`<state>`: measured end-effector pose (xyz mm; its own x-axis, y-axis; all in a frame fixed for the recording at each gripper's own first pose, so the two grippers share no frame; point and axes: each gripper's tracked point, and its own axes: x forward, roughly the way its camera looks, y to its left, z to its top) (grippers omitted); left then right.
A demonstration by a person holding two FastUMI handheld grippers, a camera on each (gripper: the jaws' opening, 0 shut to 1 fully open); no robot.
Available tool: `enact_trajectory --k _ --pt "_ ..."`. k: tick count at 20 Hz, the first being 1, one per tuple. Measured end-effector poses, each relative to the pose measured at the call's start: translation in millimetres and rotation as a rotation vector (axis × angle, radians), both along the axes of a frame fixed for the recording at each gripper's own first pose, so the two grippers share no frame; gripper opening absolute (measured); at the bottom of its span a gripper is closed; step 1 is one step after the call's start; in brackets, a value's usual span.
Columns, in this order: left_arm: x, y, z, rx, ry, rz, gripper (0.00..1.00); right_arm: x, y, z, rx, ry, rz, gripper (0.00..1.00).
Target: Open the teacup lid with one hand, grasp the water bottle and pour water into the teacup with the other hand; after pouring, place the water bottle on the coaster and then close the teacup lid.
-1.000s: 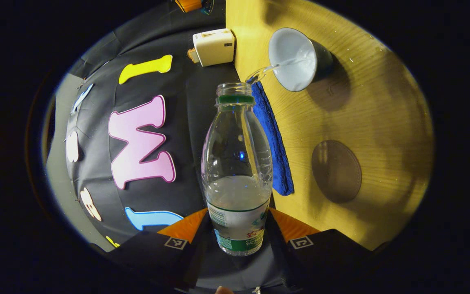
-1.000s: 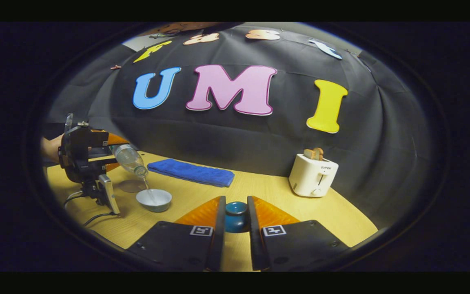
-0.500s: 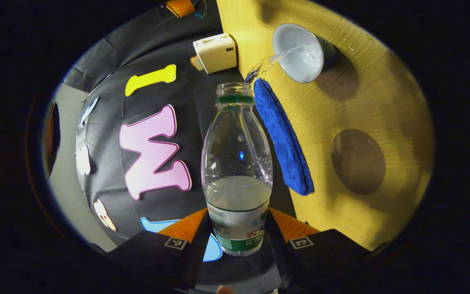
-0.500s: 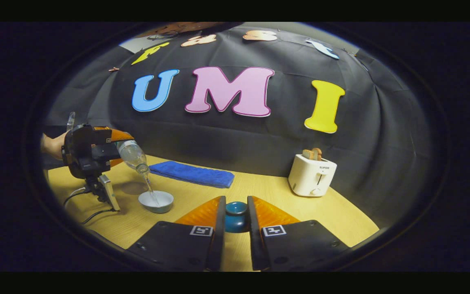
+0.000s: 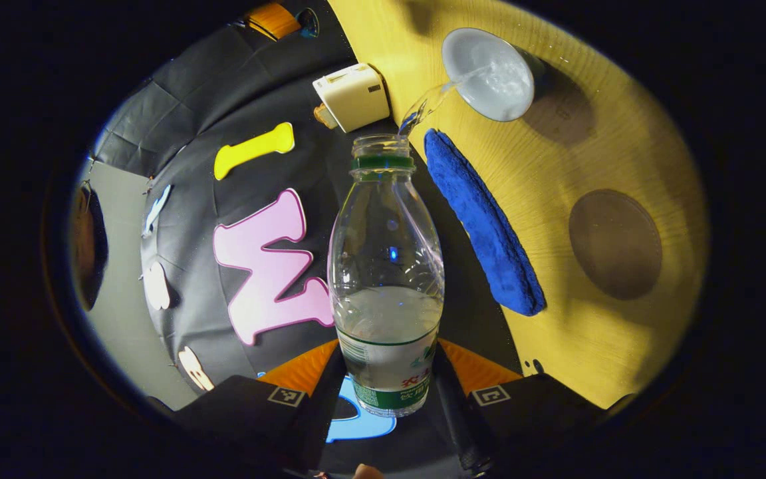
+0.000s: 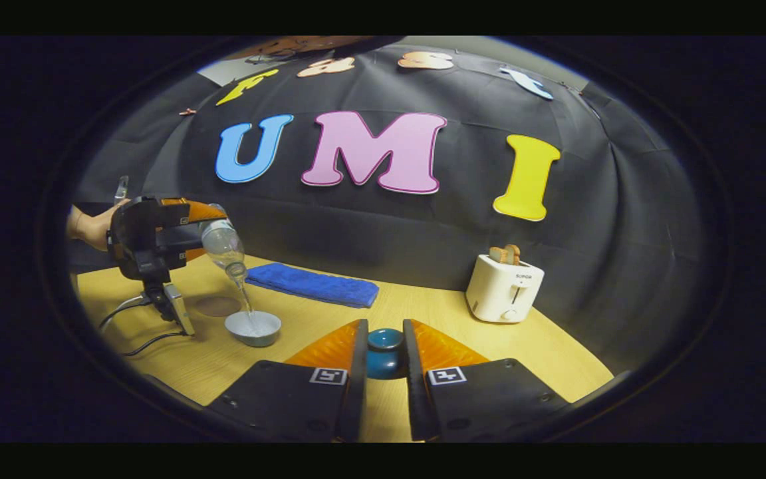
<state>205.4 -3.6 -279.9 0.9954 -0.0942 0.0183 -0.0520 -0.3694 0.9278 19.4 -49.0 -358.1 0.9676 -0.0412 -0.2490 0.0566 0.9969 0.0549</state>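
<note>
My left gripper [image 5: 386, 386] is shut on a clear water bottle [image 5: 386, 266] with a green neck ring, tipped mouth-down. A thin stream of water runs from its mouth into the open pale teacup [image 5: 489, 73] on the yellow table. In the right gripper view the same left gripper [image 6: 150, 243], held by a hand, tilts the bottle [image 6: 223, 247] over the teacup [image 6: 253, 327]. My right gripper [image 6: 384, 359] is shut on the blue teacup lid [image 6: 384, 352], held just above the table near its front. The round brown coaster [image 5: 616, 244] lies bare beside the cup.
A folded blue towel [image 5: 483, 223] lies along the table's back edge, seen also as the towel [image 6: 313, 284]. A white toaster [image 6: 504, 289] with bread in it stands at the back right. A cable [image 6: 133, 326] trails on the table under the left gripper.
The left gripper has risen and tipped the bottle further, with water still running into the teacup. The right gripper has held still with the lid.
</note>
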Motion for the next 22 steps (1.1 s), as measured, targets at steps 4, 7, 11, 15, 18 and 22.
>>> enact_trajectory --k 4,7,11,15,18,22 --pt "3 -2 8 0.046 -0.029 -0.019 0.75 -1 -3 -1 0.006 -0.002 -0.005 0.29" --pt "6 0 13 0.079 -0.050 -0.031 0.76 -1 -5 1 0.006 -0.006 -0.007 0.29" --pt "11 -10 26 0.121 -0.096 -0.095 0.75 -1 -8 0 0.008 -0.007 -0.012 0.34" --pt "16 -21 41 0.160 -0.137 -0.168 0.75 0 -12 1 0.006 -0.014 -0.012 0.34" --pt "15 -35 57 0.160 -0.195 -0.229 0.75 1 -13 3 0.004 -0.014 -0.007 0.29" --pt "12 -48 70 0.170 -0.251 -0.293 0.75 4 -12 9 0.004 -0.030 -0.001 0.29"
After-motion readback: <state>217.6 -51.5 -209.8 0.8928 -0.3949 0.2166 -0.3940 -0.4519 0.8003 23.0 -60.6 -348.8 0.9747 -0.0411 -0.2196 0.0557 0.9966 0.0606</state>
